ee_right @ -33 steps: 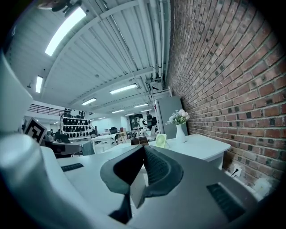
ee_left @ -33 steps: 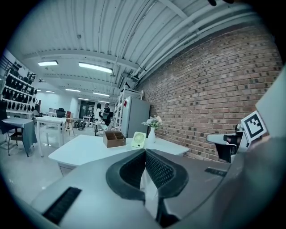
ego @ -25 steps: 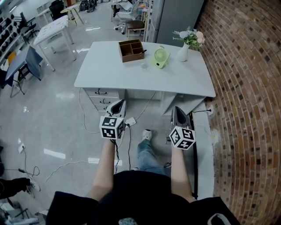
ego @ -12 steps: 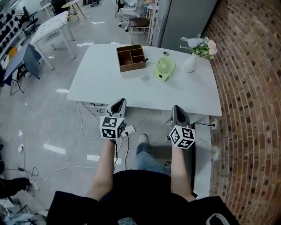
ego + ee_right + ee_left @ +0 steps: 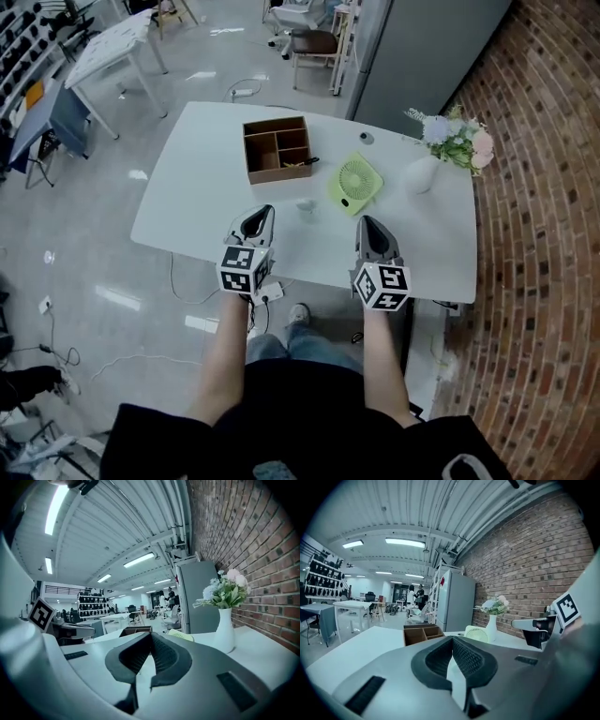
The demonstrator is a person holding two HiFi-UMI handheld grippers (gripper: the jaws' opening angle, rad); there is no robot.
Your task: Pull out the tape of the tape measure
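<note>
Stepping up to the white surface (image 5: 187, 211), the person brings it from well ahead to right under the grippers; the strip of floor and the drawers that lay between them a second ago drop out of sight beneath its near edge. The wooden box (image 5: 277, 148) with its compartments is my marker: it now sits just beyond the two grippers instead of far off. The green fan (image 5: 356, 183) lies flat just right of the box, and the white vase (image 5: 420, 174) of flowers stands further right again, near the brick wall.

The left gripper (image 5: 260, 217) and the right gripper (image 5: 367, 227) come forward side by side, and their tips now reach over the surface on the near side of the box, the left one nearer to it. Both pairs of jaws stay pressed together with nothing between them, as each gripper's own view shows.

I cannot pick out the tape measure for certain. The likeliest candidate is a small pale object (image 5: 305, 207) lying on the surface just near-right of the box, between the two gripper tips and untouched; it is too small to make out.

By my reading the walk-up is about done and the real work has not begun: no tape is drawn, nothing is held, and the jaws must spread before either can take the case or the tape's end.
</note>
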